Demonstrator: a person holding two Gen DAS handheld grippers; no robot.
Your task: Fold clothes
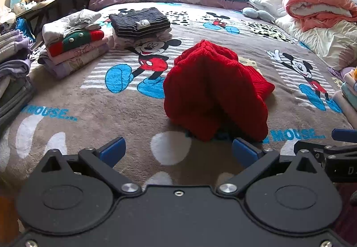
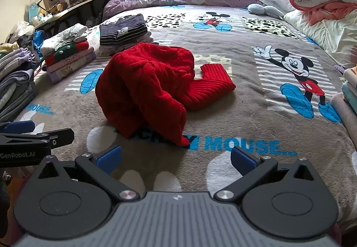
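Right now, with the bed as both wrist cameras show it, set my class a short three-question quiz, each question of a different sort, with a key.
1. True or false: the red sweater is already folded flat.
2. Multiple choice: the striped garment lies A) on top of a folded pile, B) in the left gripper, C) under the pink quilt.
3. Fill in: both the left gripper and the right gripper are ____ and hold nothing.

Key: 1 false, it lies in a crumpled heap on the blanket; 2 A; 3 open.
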